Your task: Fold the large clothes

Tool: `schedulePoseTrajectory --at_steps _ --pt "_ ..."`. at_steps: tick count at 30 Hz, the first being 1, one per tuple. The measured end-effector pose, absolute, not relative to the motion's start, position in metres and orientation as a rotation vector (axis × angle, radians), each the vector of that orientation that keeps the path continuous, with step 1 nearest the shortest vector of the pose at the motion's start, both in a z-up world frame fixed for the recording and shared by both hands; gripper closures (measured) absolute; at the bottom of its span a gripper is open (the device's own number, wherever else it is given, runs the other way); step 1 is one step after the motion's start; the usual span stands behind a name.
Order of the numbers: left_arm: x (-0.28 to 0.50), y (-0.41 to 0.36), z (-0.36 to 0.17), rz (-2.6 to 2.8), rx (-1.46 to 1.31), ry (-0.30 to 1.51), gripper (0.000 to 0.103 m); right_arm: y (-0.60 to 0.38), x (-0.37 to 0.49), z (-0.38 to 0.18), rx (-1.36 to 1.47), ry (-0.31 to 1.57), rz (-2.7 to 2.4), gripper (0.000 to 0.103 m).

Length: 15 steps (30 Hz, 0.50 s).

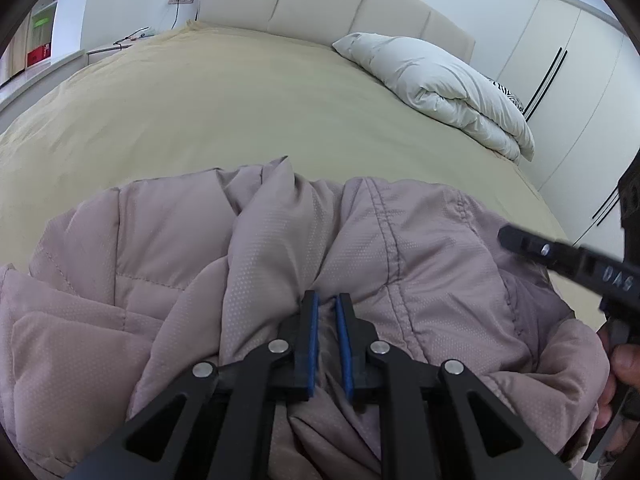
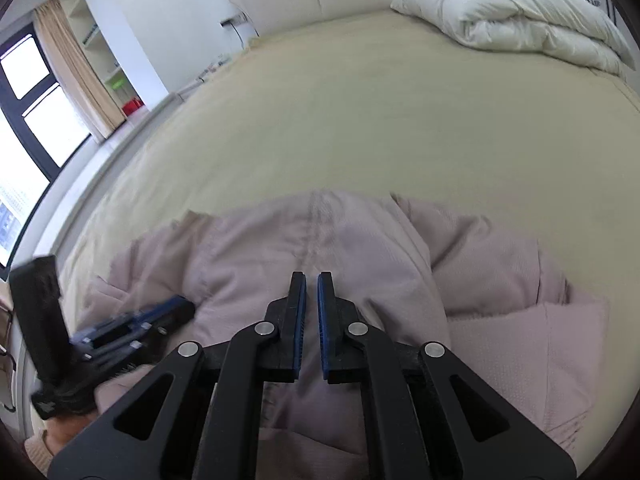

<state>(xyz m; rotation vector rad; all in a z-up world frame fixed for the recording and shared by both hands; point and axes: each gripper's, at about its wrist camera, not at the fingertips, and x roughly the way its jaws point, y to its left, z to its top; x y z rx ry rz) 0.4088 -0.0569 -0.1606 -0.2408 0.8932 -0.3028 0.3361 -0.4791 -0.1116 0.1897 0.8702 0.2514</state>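
A dusty-pink padded jacket (image 1: 280, 248) lies bunched on the near part of the bed; it also shows in the right wrist view (image 2: 360, 248). My left gripper (image 1: 327, 300) is shut on a fold of the jacket, with fabric pinched between its blue pads. My right gripper (image 2: 312, 280) has its jaws nearly together over the jacket's seam, and I cannot tell whether fabric is between them. The right gripper also shows at the right edge of the left wrist view (image 1: 508, 236). The left gripper shows blurred at the left of the right wrist view (image 2: 176, 308).
The jacket rests on a bed with a beige sheet (image 1: 224, 112). A folded white duvet (image 1: 444, 84) lies at the far right by the cream headboard (image 1: 340, 4). White wardrobe doors (image 1: 568, 80) stand right; a window (image 2: 32, 112) is left.
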Motion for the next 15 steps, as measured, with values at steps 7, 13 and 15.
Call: schedulePoseTrajectory --at_steps 7,13,15 --pt "0.407 -0.047 -0.165 -0.32 -0.279 0.882 0.088 -0.434 0.409 -0.135 0.155 1.064 0.297 0.096" --pt "0.408 -0.044 -0.167 -0.327 -0.309 0.883 0.089 -0.43 0.421 -0.171 0.172 1.054 0.268 0.096" --pt "0.408 -0.044 -0.158 -0.319 -0.317 0.899 0.09 -0.424 0.42 -0.17 0.132 1.042 0.253 0.096"
